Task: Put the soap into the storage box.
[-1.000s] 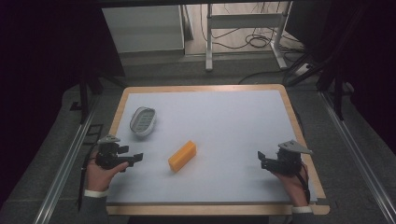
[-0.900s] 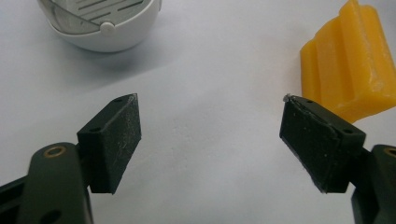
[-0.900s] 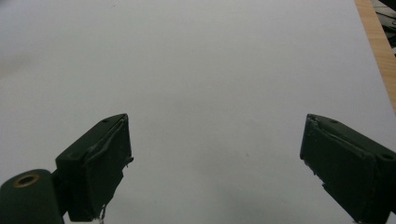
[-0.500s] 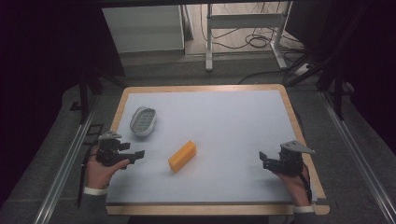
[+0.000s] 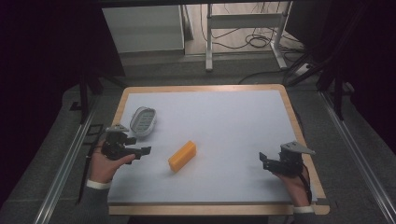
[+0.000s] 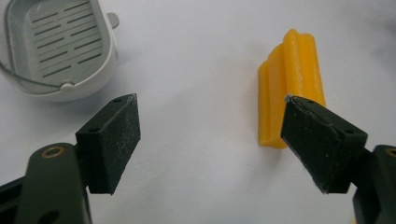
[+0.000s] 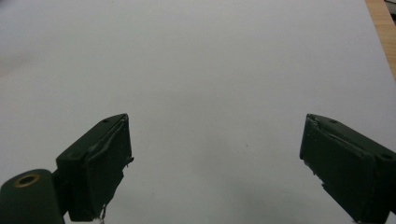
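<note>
Counter (image 5: 233, 116), two items, no legible writing.
Both tongs gape, holding nothing: left tongs (image 6: 210, 140) face empty grey tray (image 6: 60, 51), yellow bar (image 6: 289, 84); right tongs (image 7: 215, 158) well apart.

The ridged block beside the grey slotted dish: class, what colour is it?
Orange-yellow all over; the block shows best in the left gripper view.

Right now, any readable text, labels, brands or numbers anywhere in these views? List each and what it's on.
None readable.
Orange bar: ridged, no stamp or print to be seen in the left gripper view.
Grey slotted dish: slots and a wire bail, no lettering visible.
Left gripper and right gripper: plain black pads, no markings.
White table mat: blank.
Background furniture in the high view: too dark and small to tell.
</note>
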